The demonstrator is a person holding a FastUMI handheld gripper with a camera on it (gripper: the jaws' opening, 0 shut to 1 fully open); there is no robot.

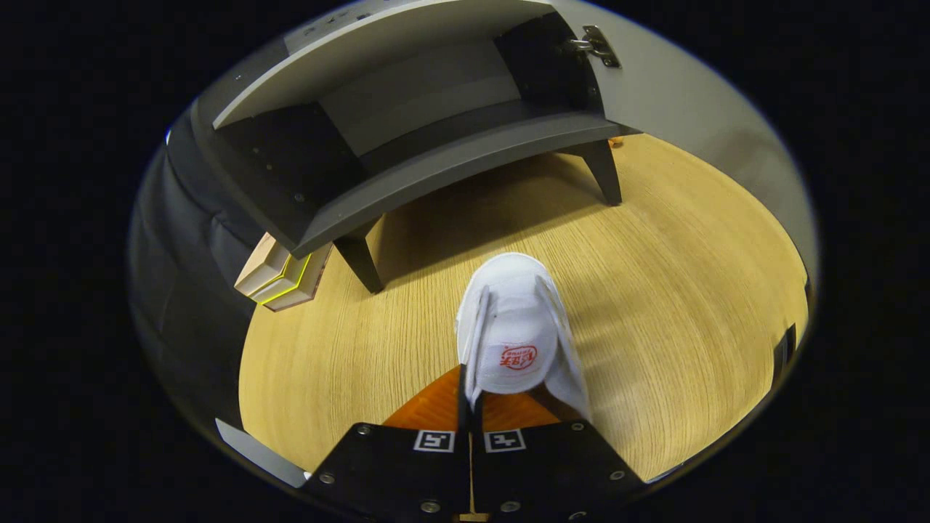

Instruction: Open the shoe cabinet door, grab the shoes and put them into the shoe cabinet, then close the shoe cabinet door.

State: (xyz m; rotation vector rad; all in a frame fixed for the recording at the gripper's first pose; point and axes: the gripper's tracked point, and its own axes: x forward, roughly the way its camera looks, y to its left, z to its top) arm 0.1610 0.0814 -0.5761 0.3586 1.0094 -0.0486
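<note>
Fingers of the gripper (471, 407) are closing together, pinching the soft, light white slipper (512, 330) by its heel edge, before the open shoe cabinet (436, 156).

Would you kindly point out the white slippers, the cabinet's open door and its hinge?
White slippers (517, 330): gripper view, top of upper slipper.
Open door (676, 94): gripper view, inner face.
Hinge (597, 45): gripper view, metal plate.
</note>
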